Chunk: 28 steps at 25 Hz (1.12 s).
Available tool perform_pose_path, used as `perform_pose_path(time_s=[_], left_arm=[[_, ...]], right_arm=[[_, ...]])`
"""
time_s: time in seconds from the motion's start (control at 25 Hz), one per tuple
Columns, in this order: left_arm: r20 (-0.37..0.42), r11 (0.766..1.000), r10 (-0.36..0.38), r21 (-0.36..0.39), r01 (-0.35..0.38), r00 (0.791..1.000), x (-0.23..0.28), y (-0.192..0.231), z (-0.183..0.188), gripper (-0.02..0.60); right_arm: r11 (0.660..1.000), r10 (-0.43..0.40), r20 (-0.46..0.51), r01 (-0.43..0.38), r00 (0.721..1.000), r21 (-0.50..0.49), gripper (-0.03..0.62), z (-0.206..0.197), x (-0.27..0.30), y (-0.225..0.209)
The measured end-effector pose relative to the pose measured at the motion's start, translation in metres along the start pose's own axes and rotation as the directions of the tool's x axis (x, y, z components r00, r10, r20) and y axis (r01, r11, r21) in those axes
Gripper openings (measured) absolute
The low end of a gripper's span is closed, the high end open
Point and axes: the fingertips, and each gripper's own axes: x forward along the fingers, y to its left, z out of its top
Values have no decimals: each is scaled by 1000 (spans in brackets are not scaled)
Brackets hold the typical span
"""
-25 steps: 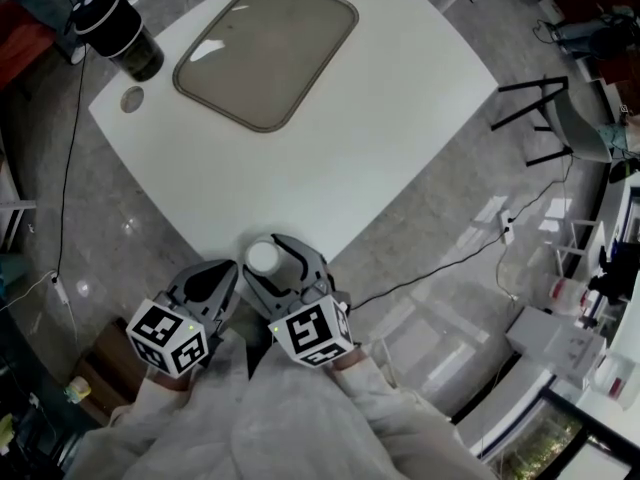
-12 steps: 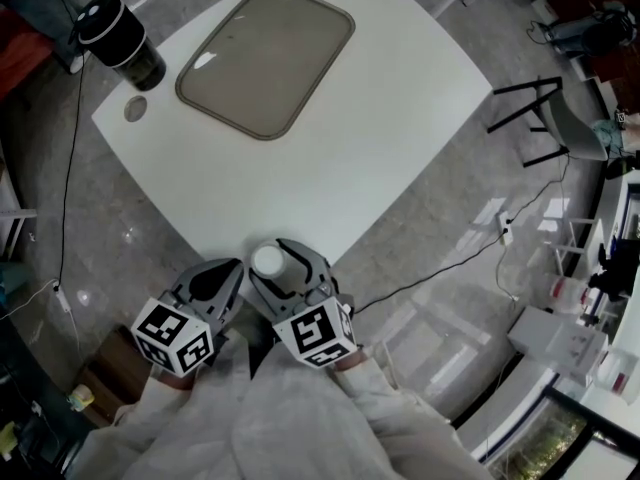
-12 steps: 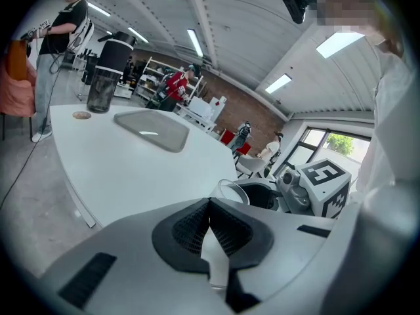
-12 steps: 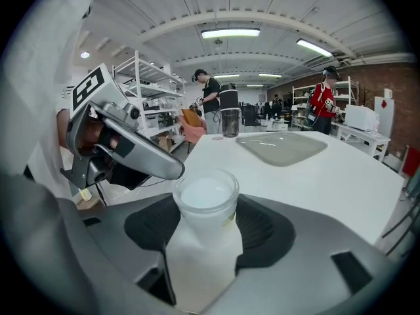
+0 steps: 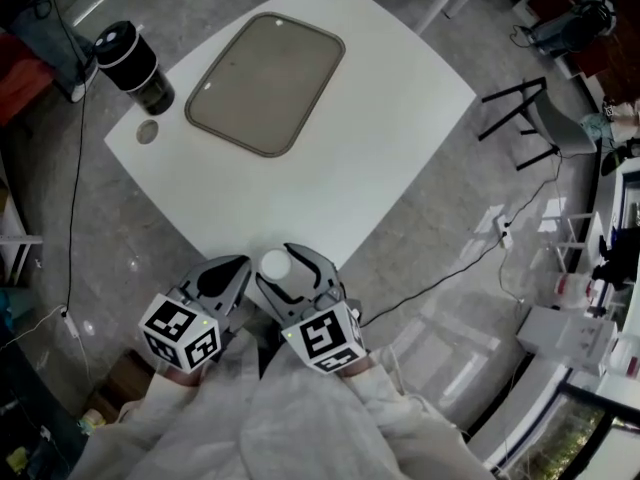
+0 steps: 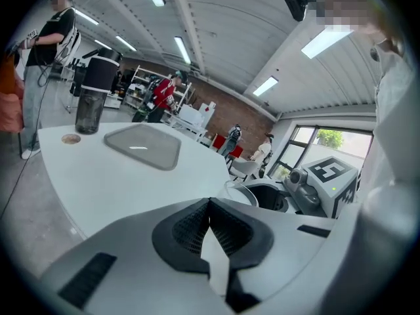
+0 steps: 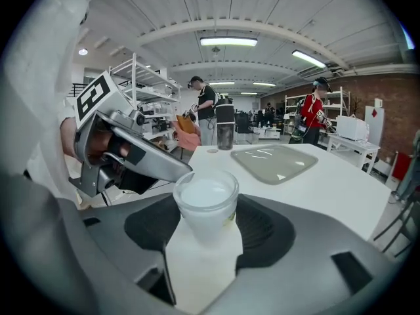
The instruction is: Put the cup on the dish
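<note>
Right gripper (image 5: 286, 271) with cup (image 5: 275, 264), now higher

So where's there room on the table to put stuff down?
Lots of room. The tray is bare inside, and the table is bare from the tray to its right edge and down to the near corner. It is tightest at the left corner, where the jar and a small disc sit beside the tray.

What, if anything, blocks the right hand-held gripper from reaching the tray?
Probably yes, reachable: only bare table lies between the right hand-held gripper, shut on the cup, and the empty tray; the dark canister stands aside.
</note>
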Motion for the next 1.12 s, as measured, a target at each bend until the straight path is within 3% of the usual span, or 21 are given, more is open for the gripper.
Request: perform_pose_path(time_s=[0.36, 1.12], left_arm=[[55, 994, -29, 107, 23, 998, 6, 0, 39, 8], [168, 989, 90, 101, -108, 982, 76, 76, 151, 8]], right_arm=[[998, -32, 36, 34, 999, -56, 272, 34, 5, -26], [995, 40, 110, -30, 993, -93, 272, 131, 85, -164]])
